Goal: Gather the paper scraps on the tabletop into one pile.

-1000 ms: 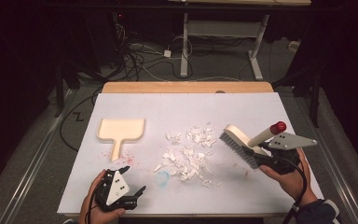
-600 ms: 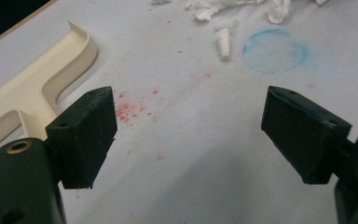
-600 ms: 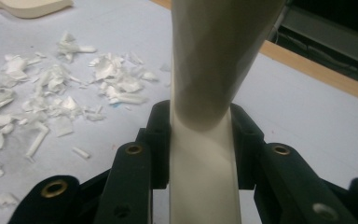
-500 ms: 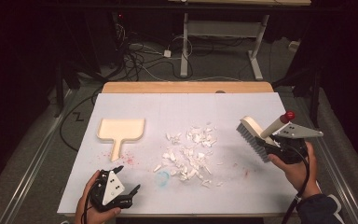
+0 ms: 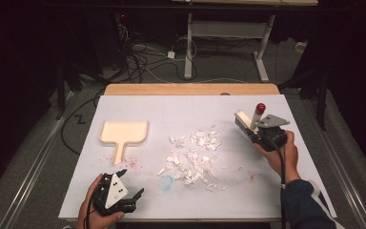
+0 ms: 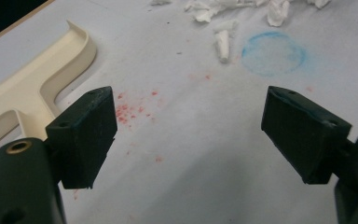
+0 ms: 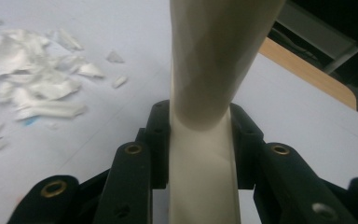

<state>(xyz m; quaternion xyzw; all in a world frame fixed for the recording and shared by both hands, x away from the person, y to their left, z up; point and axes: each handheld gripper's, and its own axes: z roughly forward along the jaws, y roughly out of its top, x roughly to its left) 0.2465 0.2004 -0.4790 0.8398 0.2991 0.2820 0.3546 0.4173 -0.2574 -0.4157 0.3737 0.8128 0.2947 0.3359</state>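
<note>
Right gripper (image 5: pixel 252 134) clamps the brush (image 5: pixel 242 120) handle beside the paper scraps (image 5: pixel 193 155); left gripper (image 5: pixel 131 188) rests wide open, empty, near the dustpan (image 5: pixel 123 133) on the white table (image 5: pixel 181 112), blue ring (image 6: pixel 273 53) ahead.

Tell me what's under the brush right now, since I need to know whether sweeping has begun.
Under the brush, gripped by the right gripper, lies bare white sheet. The paper scraps sit apart to its left. Whether bristles touch the sheet is hidden.

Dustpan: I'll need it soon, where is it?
In the high view the dustpan lies on the table's left half, left of the paper scraps, beyond the open left gripper.
</note>
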